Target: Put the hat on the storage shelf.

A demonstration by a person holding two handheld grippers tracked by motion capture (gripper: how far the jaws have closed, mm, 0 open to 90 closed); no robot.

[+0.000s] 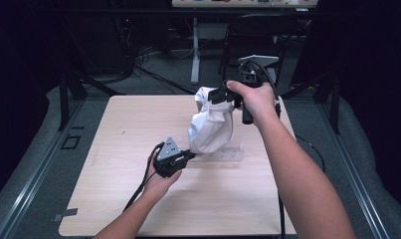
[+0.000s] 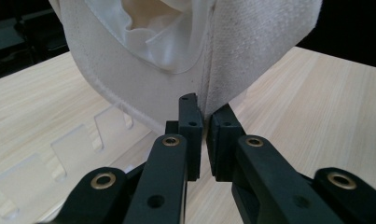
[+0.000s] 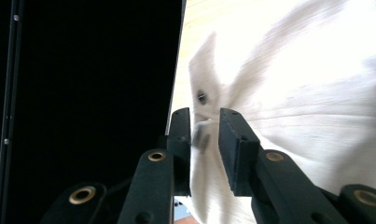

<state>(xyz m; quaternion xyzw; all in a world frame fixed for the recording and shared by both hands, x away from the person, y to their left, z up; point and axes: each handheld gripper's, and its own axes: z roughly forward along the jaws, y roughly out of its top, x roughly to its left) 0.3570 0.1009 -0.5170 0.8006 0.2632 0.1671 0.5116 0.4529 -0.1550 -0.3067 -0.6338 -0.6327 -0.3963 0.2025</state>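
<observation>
high view: left gripper (image 1: 188,156) fingers pinch the white woven cloth bag (image 1: 211,127); right gripper (image 1: 219,94) fingers parted around its hem.

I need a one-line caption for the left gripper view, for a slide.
Left gripper shut on the hem of a white cloth bag above the wooden table.
</observation>
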